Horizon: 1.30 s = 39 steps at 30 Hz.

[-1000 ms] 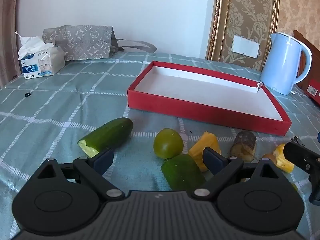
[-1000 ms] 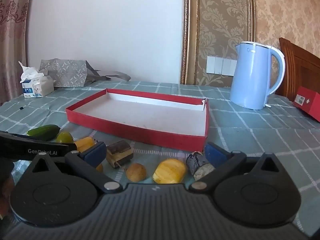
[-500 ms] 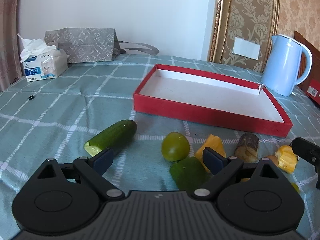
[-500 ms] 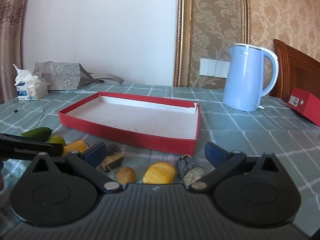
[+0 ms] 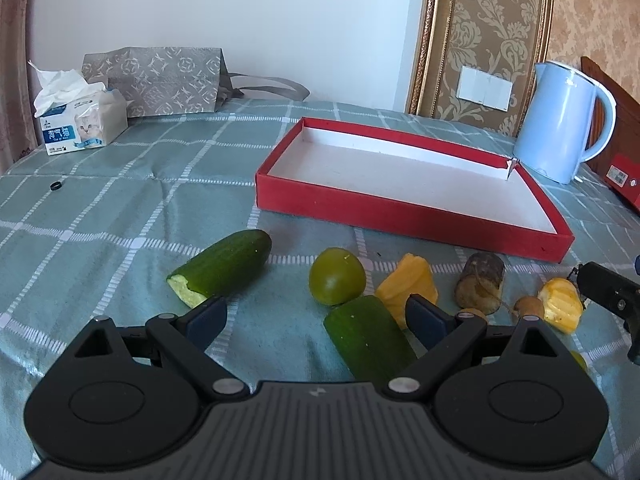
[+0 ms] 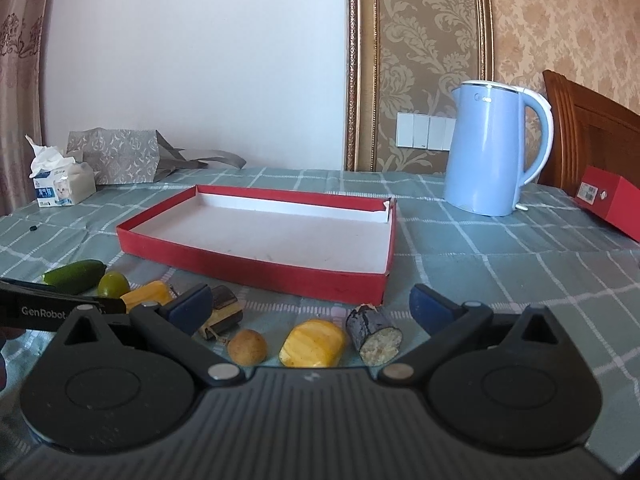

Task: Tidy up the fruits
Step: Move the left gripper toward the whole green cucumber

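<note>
While both spread: 2 grippers, left [image 5: 316, 314] and right [image 6: 311, 306]; 2 cucumber pieces [image 5: 222, 266], 1 red tray [image 6: 256, 264].

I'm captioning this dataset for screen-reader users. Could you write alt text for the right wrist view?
An open right gripper hovers low over a teal checked tablecloth, with a yellow fruit chunk, a small round brown fruit and a dark-skinned cut piece lying between its blue-tipped fingers. Beyond them sits an empty shallow red box, with a pale blue electric kettle farther back.

Green cucumber piece [image 5: 366, 340] partly behind left tongs [image 5: 316, 316]
</note>
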Motion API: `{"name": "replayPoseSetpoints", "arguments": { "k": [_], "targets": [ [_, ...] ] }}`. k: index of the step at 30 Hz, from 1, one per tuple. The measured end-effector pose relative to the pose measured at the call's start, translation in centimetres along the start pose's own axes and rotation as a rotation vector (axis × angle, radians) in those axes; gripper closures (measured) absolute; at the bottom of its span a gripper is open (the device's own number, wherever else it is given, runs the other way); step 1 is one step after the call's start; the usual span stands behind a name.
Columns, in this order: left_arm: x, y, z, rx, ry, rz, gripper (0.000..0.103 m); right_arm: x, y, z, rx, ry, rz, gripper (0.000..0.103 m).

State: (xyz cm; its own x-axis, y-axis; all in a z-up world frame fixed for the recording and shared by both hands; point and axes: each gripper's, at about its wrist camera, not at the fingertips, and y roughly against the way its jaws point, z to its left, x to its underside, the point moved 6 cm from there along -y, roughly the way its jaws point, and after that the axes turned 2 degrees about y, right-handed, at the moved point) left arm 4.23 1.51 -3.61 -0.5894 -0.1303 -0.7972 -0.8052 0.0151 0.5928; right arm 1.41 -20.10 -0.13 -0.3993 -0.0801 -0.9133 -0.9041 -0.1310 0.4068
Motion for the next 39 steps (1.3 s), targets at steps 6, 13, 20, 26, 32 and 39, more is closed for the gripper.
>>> {"name": "replayPoseSetpoints", "arguments": {
  "k": [6, 13, 20, 26, 32, 39],
  "targets": [
    [0.3, 0.4, -0.4, 0.004, -0.013, 0.000, 0.007, 0.3, 0.3, 0.4, -0.004, 0.013, 0.012, 0.000],
    [0.6, 0.5, -0.3, 0.004, -0.007, 0.007, 0.007, 0.0, 0.5, 0.9, 0.033, 0.041, 0.012, 0.000],
    [0.8, 0.6, -0.7, 0.006, -0.020, 0.014, 0.007, 0.4, 0.0, 0.9, 0.035, 0.048, 0.048, 0.000],
    [0.9, 0.7, -1.0, 0.005, -0.017, 0.018, 0.007, 0.9, -0.5, 0.5, 0.020, 0.028, 0.087, 0.000],
    [1.1, 0.7, -1.2, 0.006, -0.026, 0.019, 0.007, 1.0, -0.5, 0.0, 0.018, 0.012, 0.089, 0.000],
    [1.5, 1.3, -0.6, 0.022, -0.025, 0.027, 0.007, 1.0, 0.2, -1.0, 0.028, 0.005, 0.068, 0.000]
  ]
}}
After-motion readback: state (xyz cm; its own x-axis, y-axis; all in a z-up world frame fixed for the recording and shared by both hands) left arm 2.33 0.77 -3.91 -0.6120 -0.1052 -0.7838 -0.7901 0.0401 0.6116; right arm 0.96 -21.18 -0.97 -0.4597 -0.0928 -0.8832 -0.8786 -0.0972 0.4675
